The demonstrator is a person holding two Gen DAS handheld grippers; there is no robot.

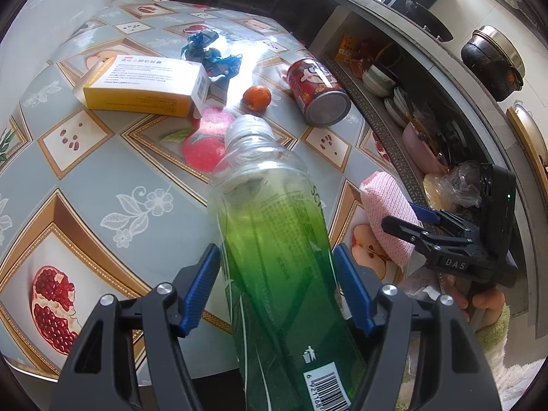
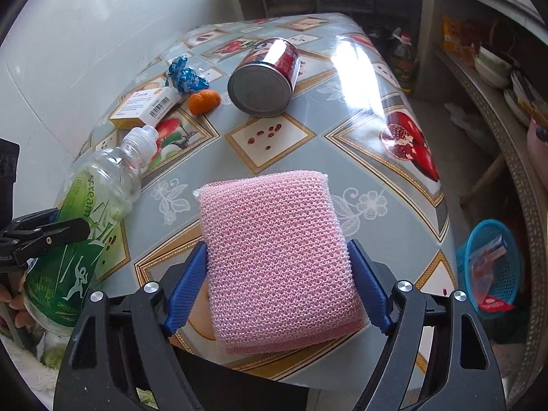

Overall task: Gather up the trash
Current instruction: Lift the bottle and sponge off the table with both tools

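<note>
The left gripper (image 1: 277,286) clamps a green-labelled plastic bottle (image 1: 274,239) above the table's near edge, while the right gripper (image 2: 279,286) grips a pink mesh sponge (image 2: 274,260) beside it. Farther back on the fruit-patterned tablecloth (image 2: 359,157) lie a tipped red can (image 2: 265,75), a tangerine (image 2: 204,101), a medicine box (image 1: 144,85) and crumpled blue wrappers (image 2: 185,77).

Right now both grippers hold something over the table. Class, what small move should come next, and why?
Probably carry the pink sponge in the right gripper toward the blue basket on the floor at the right: it already holds wrappers, while the left gripper clamps the bottle.
</note>
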